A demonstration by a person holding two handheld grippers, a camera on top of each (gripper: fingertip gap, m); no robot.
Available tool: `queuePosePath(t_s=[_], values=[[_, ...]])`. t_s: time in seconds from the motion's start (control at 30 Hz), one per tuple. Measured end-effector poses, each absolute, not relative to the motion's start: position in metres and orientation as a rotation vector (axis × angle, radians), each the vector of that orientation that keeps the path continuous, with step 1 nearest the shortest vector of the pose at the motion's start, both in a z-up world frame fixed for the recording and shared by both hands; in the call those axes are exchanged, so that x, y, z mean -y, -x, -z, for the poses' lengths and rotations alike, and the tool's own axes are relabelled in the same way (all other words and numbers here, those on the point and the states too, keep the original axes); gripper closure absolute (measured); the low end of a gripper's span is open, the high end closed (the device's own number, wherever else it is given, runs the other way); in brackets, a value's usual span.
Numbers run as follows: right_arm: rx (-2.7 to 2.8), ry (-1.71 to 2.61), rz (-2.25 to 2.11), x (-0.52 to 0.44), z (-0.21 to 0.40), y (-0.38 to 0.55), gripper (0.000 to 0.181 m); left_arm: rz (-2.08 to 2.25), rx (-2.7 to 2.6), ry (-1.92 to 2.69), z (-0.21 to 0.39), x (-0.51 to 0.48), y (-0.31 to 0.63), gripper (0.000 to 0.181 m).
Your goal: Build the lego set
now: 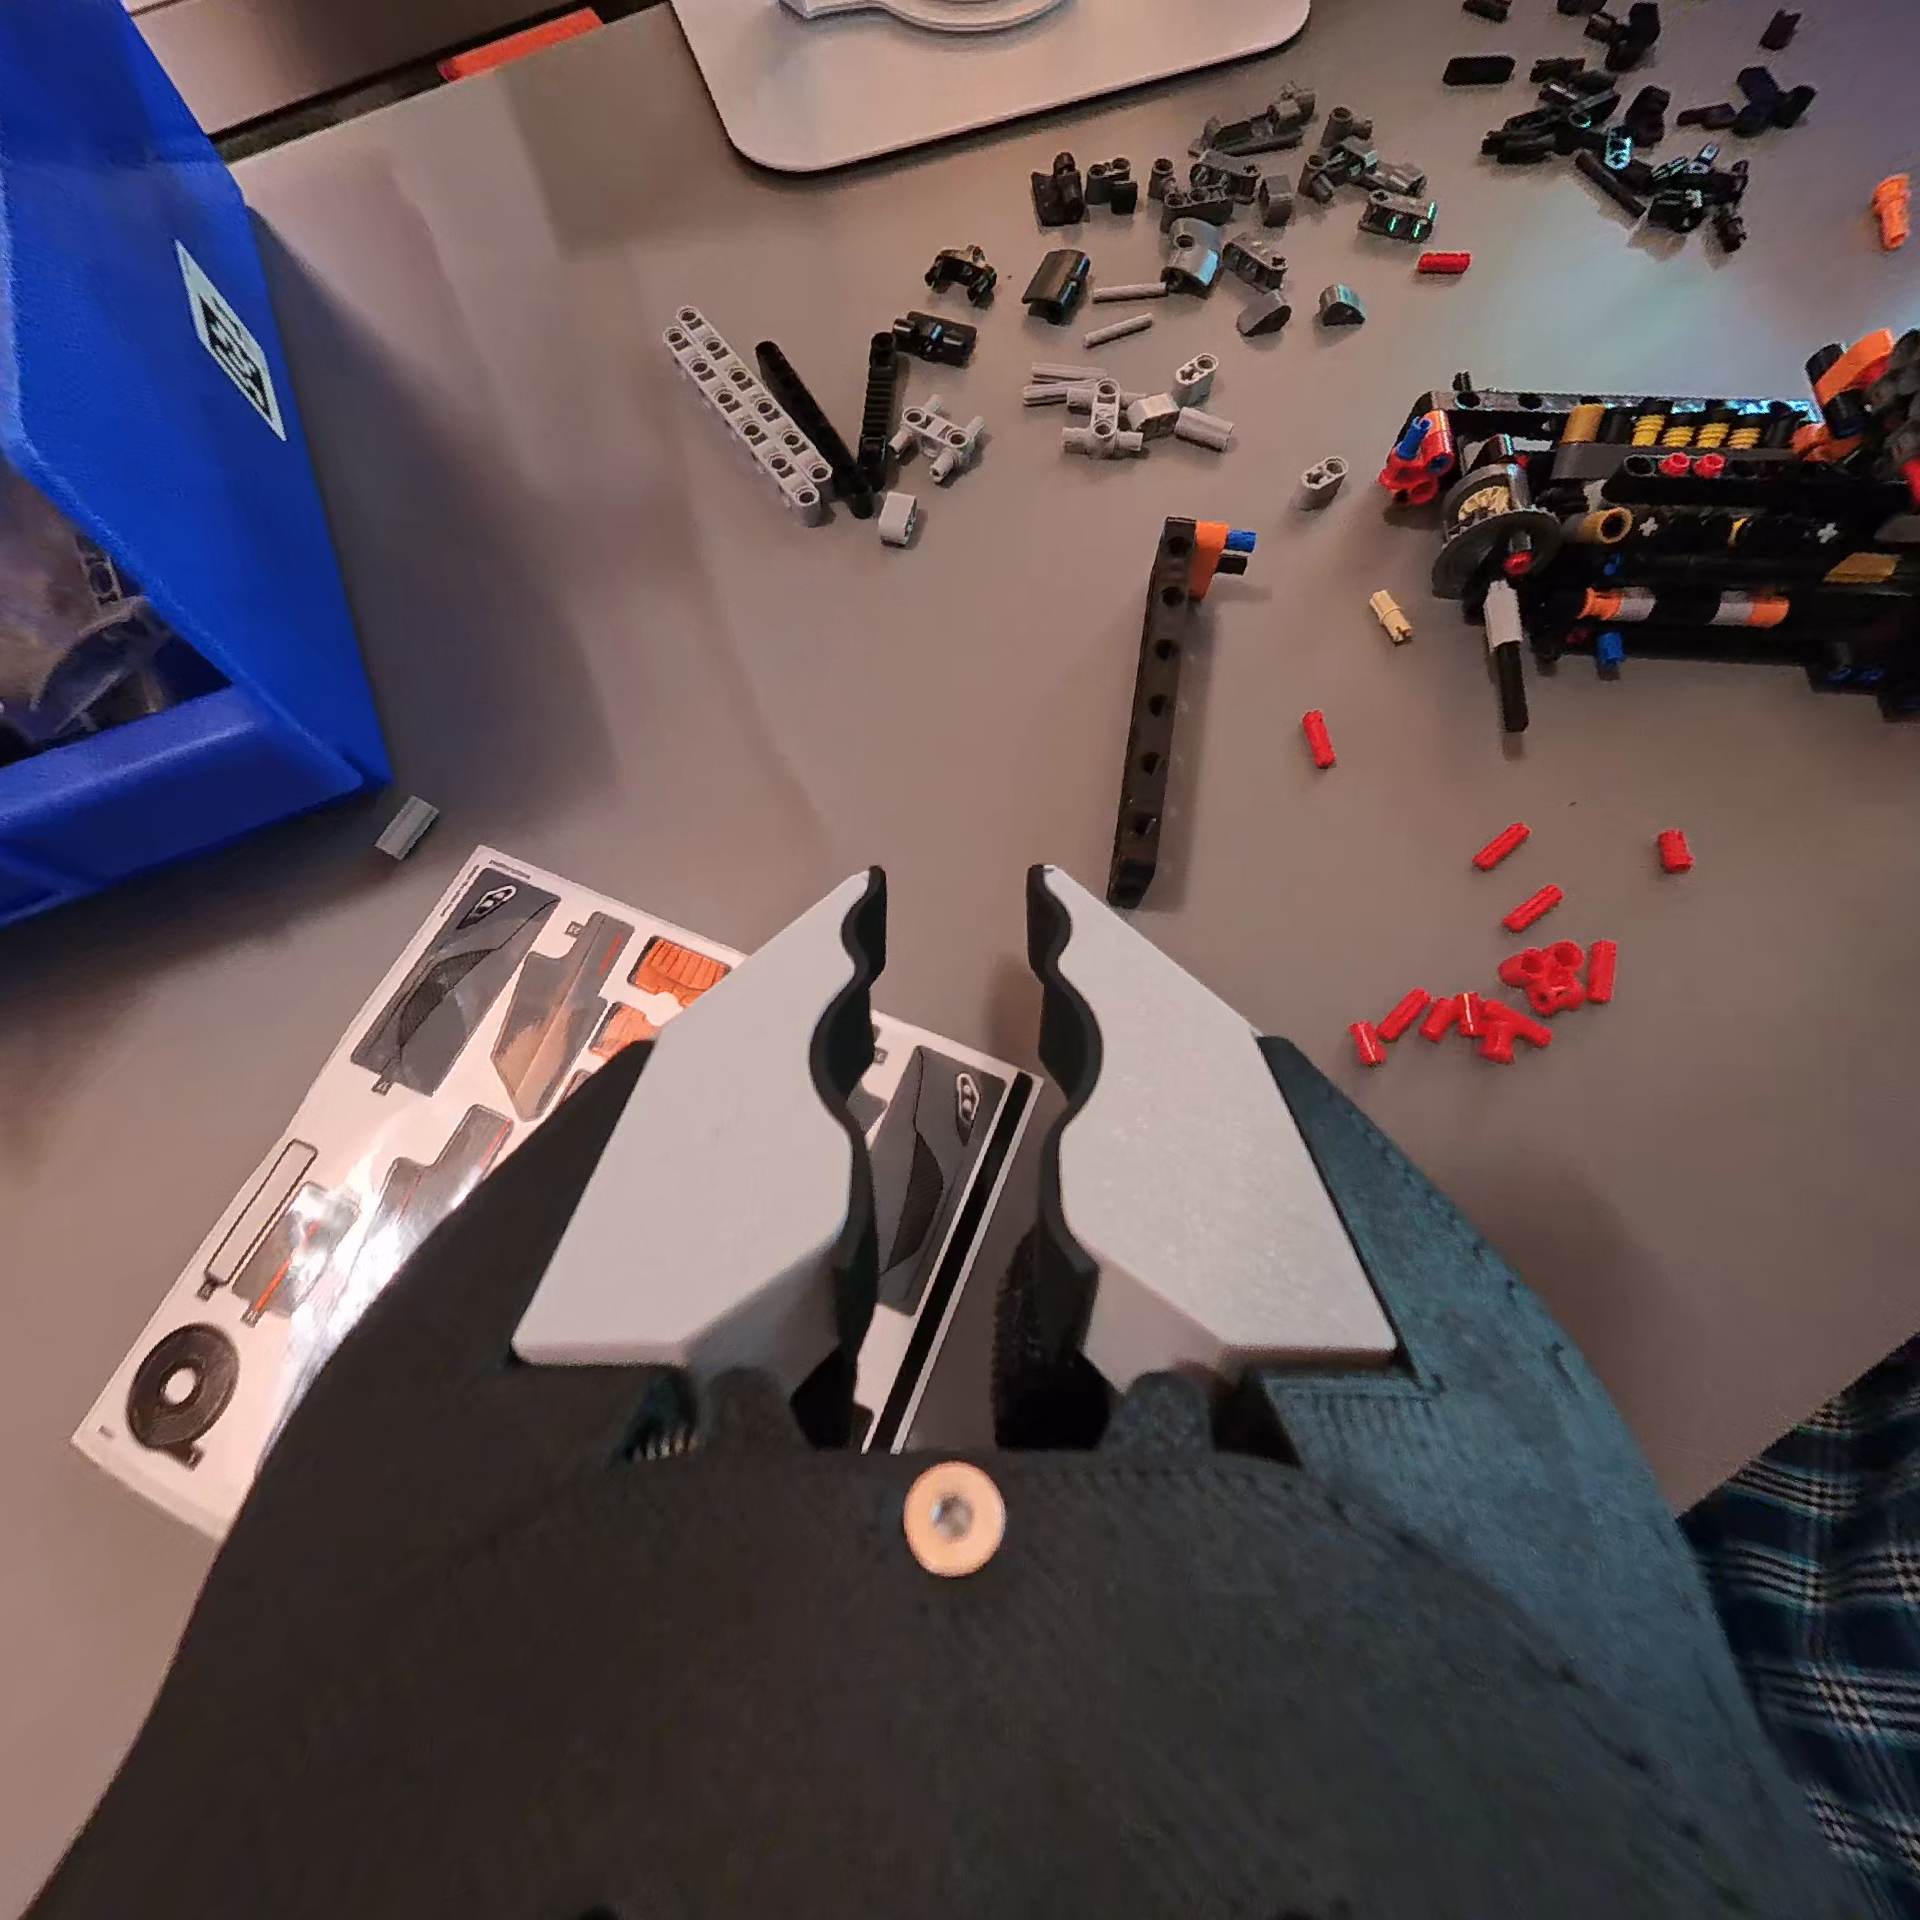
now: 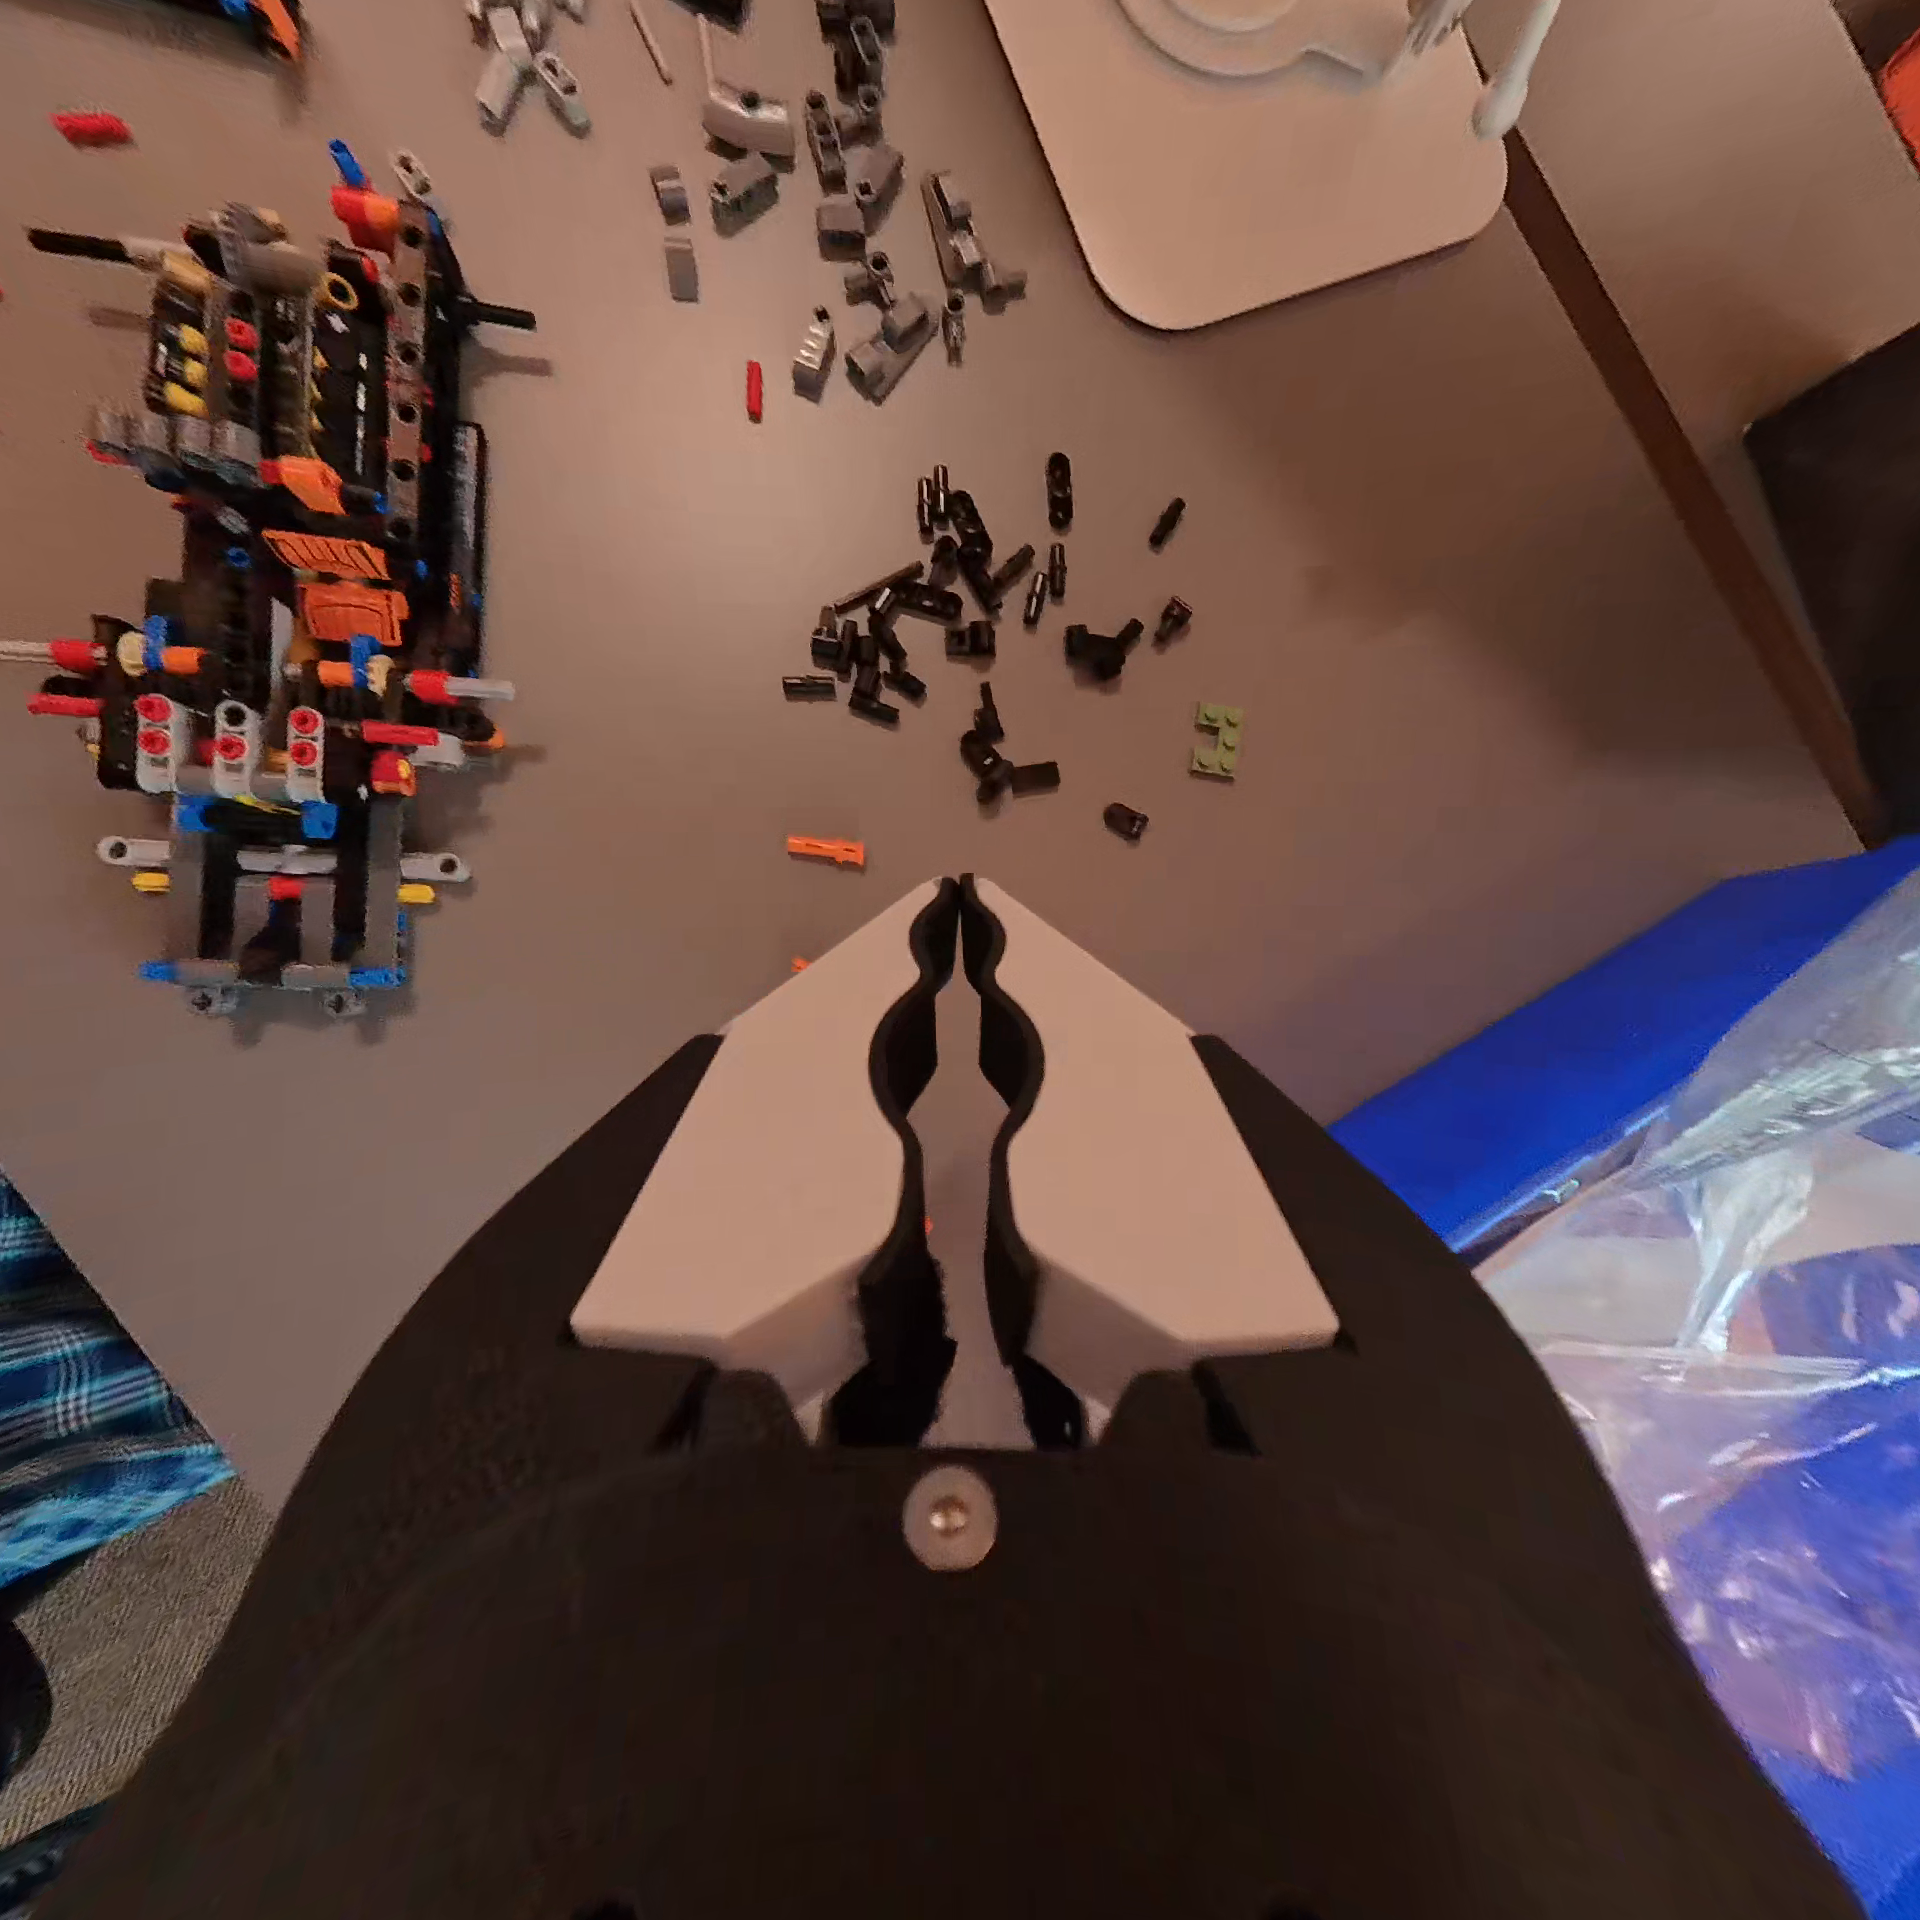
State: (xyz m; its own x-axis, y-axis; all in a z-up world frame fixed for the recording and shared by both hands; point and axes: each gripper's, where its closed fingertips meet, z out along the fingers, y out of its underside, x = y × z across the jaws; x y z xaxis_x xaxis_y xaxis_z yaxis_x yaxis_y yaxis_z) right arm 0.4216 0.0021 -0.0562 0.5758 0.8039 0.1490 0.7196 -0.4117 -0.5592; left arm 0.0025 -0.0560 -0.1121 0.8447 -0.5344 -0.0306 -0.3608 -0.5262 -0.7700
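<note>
The part-built lego model [image 1: 1683, 540] of black, orange, red and yellow pieces lies on the grey table at the right of the left wrist view and at the left of the right wrist view [image 2: 281, 582]. A long black beam [image 1: 1158, 707] with an orange and blue end lies just ahead of my left gripper [image 1: 956, 883], which is open and empty above a sticker sheet [image 1: 436, 1091]. My right gripper [image 2: 956, 883] is shut with nothing seen between its tips, hovering just short of an orange pin [image 2: 826, 850] and a pile of black pins [image 2: 956, 623].
Blue bins stand at the left [image 1: 156, 520] and at the right [image 2: 1662, 1039], the latter holding clear plastic bags. Grey pieces [image 1: 1122, 405], red pins [image 1: 1496, 997] and a green plate [image 2: 1218, 740] lie loose. A white stand base [image 2: 1268, 177] sits at the back. Left tips to right tips: about 45 cm. My left gripper is the nearer one to the part-built lego model [image 1: 1683, 540]: about 20 cm, against 25 cm. Seen from the right wrist view [image 2: 168, 343] as well.
</note>
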Motion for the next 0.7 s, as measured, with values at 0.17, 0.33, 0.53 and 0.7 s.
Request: queuePosePath(t_s=[0.17, 0.33, 0.53, 0.7], values=[[1.263, 2.208, -0.243, 0.005, 0.068, -0.398, 0.173, 0.248, -0.635, 2.167, 0.106, 0.063, 0.004, 0.154], [1.329, 2.165, -0.287, 0.007, 0.075, -0.372, 0.175, 0.231, -0.611, 2.174, 0.107, 0.074, 0.013, 0.155], [1.345, 2.105, -0.31, 0.008, 0.067, -0.36, 0.178, 0.197, -0.638, 2.184, 0.098, 0.092, 0.03, 0.155], [1.346, 2.084, -0.331, 0.011, 0.066, -0.356, 0.177, 0.192, -0.798, 2.24, 0.104, 0.121, 0.037, 0.155]])
